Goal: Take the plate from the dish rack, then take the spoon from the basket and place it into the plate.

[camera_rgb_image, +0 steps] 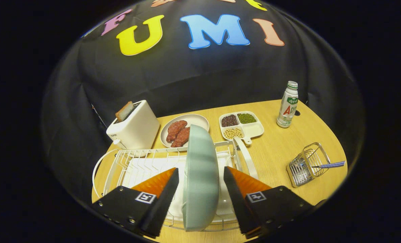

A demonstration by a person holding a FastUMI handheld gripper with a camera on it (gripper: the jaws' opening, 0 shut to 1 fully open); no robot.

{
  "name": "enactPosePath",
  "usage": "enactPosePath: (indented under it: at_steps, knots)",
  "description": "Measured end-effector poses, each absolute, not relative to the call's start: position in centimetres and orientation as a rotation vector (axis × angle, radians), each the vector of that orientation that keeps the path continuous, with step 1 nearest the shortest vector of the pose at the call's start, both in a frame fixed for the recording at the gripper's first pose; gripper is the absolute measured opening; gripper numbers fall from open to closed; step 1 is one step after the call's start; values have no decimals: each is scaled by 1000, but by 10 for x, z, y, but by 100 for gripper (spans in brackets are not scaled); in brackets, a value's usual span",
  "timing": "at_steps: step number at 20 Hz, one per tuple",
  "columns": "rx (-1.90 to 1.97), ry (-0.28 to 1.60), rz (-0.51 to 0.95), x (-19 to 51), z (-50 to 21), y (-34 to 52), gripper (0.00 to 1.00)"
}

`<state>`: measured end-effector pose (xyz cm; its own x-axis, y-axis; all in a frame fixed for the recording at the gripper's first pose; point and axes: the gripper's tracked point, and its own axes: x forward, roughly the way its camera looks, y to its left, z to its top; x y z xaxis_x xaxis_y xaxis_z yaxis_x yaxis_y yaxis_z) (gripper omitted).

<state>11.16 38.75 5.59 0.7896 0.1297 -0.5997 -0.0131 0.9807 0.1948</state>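
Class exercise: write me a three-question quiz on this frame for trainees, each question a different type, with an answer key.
1. True or false: the claw is shut on the plate.
2. Multiple choice: the spoon sits in A) the dish rack, B) the wire basket, C) the toaster.
3. Fill in: the plate stands on edge in the ____.

Key: 1 false, the plate is between the open fingers with gaps on both sides; 2 B; 3 dish rack.
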Motion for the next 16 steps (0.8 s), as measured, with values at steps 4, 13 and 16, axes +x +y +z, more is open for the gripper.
enactPosePath:
  at_steps: [4,13,16]
  knots:
    - [146,706,44,114,48,383,37]
    - [-53,760,-92,109,57,382,29]
    - [-153,751,-163,107,69,388,29]
